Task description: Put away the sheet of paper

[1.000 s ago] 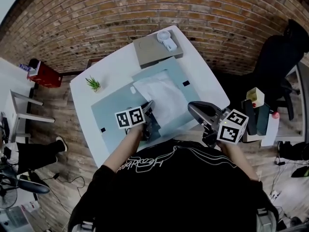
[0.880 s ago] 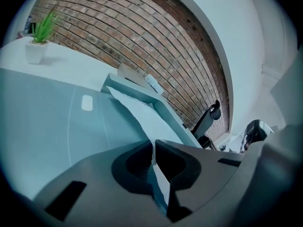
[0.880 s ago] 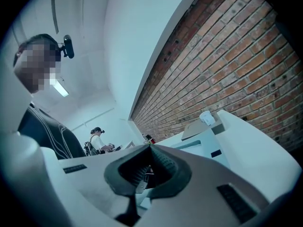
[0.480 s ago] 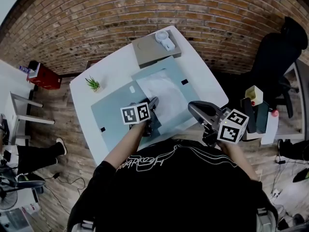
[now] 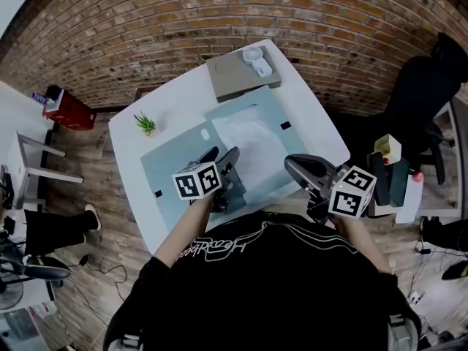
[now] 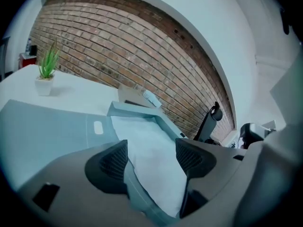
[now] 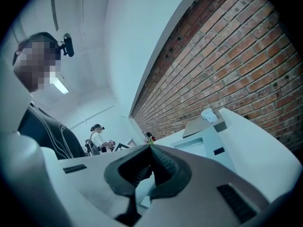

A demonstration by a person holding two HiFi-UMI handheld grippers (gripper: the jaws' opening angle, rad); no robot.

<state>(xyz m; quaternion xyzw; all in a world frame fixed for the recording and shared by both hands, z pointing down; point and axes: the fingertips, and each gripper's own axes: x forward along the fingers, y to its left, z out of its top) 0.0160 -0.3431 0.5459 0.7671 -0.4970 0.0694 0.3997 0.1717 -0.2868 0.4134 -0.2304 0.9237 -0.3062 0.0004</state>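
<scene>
A white sheet of paper [image 5: 257,139] lies flat in the right half of an open grey-blue folder [image 5: 172,159] on the white table. My left gripper [image 5: 219,156] hovers at the sheet's near left corner with its jaws opening. In the left gripper view the sheet [image 6: 142,126] lies on the folder [image 6: 47,126] below and beyond the left gripper [image 6: 151,145], and neither pad touches it. My right gripper [image 5: 298,164] is shut and empty above the table's near right edge, clear of the sheet. In its own view the right gripper [image 7: 150,148] has its jaws together.
A small potted plant [image 5: 145,125] stands at the table's left edge. A grey flat box [image 5: 232,75] with a small white fan [image 5: 257,61] on it sits at the far end. A black chair [image 5: 431,86] stands to the right and a red box [image 5: 69,110] on the floor to the left.
The left gripper's jaws have gone from shut on the sheet's corner to wide apart, and the gripper has drawn back a little to the left. The sheet now lies flat in the folder.
</scene>
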